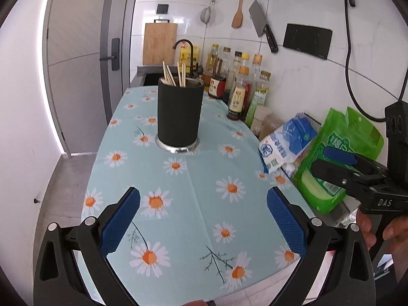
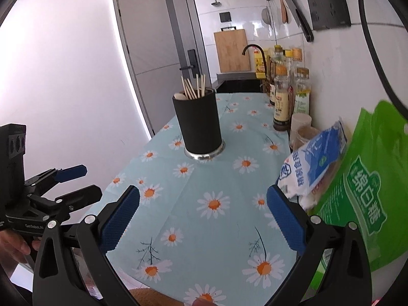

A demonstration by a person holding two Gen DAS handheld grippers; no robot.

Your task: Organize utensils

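While both grippers hang empty over the near end of the cloth (image 1: 193, 204), the holder (image 1: 179, 113) stands upright well beyond them with the chopsticks (image 1: 173, 75) already inside, fanned and leaning against its rim, and what looks like a pale spoon (image 2: 181, 96) tucked beside them. Left gripper (image 1: 203, 225) has its blue pads wide apart with nothing between them; right gripper (image 2: 203, 225) likewise stands spread and bare. No loose utensil shows on the cloth around the holder, so the task looks close to finished, or the remaining pieces lie out of view. Risks, as I judge them, centre on the holder: it is tall on a narrow metal foot, and a push high on its wall would likely tip it and spill the chopsticks toward the bottles (image 1: 239, 94) that crowd just to the holder's right. Reaching in from above could also catch the slanted stick tips and lever several out at once. Right of the holder and nearer the camera, the blue bag (image 1: 288, 140) and green bag (image 1: 339, 158) slump at the cloth's edge, close beside the right gripper, so a sideways swing could drag them onto the cloth or off the counter. Folds run through the cloth near the holder; sliding the holder across it might bunch it and unsettle the foot.
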